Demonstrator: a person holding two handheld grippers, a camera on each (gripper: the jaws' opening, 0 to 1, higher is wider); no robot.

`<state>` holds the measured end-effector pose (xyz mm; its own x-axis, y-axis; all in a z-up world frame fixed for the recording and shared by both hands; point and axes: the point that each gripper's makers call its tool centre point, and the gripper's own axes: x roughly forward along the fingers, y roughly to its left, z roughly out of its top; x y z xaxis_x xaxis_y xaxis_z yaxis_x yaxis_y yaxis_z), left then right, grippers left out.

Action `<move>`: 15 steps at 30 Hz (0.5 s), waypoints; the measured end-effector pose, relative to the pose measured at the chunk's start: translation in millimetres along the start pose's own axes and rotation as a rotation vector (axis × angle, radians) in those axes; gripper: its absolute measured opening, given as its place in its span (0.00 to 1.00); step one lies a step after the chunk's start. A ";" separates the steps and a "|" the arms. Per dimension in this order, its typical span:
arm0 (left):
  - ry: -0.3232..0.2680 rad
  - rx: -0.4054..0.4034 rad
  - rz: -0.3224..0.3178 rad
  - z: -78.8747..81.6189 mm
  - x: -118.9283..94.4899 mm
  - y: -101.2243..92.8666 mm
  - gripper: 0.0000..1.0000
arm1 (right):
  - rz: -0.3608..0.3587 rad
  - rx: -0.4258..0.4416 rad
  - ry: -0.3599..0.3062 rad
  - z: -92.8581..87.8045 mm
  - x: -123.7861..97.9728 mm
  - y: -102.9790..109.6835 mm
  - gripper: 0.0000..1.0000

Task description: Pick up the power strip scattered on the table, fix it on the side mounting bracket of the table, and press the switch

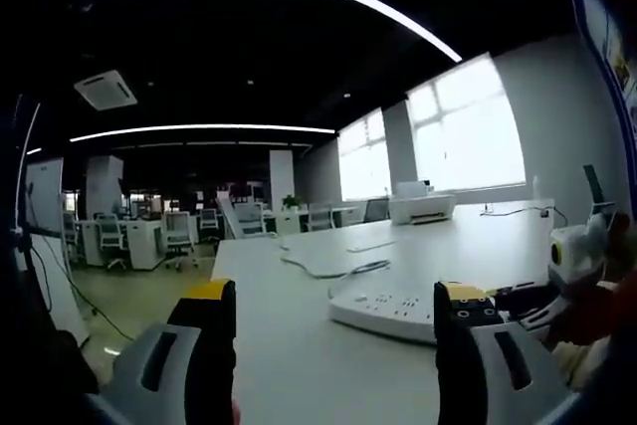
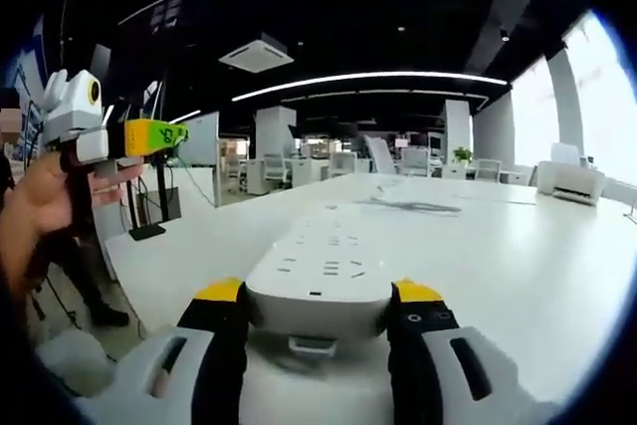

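A white power strip lies flat on the white table, its near end between the yellow-tipped jaws of my right gripper, which is shut on its sides. Its cable trails away across the tabletop. In the left gripper view the power strip lies to the right of centre, with the right gripper on its right end. My left gripper is open above the table's near edge with nothing between its fingers. In the right gripper view a hand holds the left gripper up at the left.
A white printer stands at the table's far end by the windows. The table edge drops to the floor on the left. Office desks and chairs fill the room beyond. A stand rises from the floor beside the table.
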<state>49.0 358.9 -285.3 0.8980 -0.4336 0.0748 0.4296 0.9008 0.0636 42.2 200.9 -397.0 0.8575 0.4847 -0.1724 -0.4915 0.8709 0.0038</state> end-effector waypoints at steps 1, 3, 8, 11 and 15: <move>0.002 -0.001 0.000 -1.0 0.5 0.3 0.85 | 0.007 0.003 0.000 0.2 0.1 0.0 0.51; 0.005 -0.004 0.001 -2.5 1.4 0.9 0.85 | 0.019 0.011 0.000 0.7 0.1 -0.2 0.51; 0.007 -0.010 0.000 -2.9 5.2 2.8 0.85 | 0.029 0.032 0.000 0.9 -0.2 -0.8 0.50; 0.005 -0.016 -0.003 -2.5 6.8 1.9 0.84 | 0.040 0.065 -0.001 2.4 -0.8 -1.9 0.50; 0.012 -0.012 -0.002 -4.7 10.1 0.9 0.84 | 0.051 0.107 -0.002 4.5 -1.2 -3.1 0.50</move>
<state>58.9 355.5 -289.2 0.8980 -0.4355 0.0624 0.4329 0.9000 0.0514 43.3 198.0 -392.4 0.8323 0.5284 -0.1676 -0.5152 0.8489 0.1181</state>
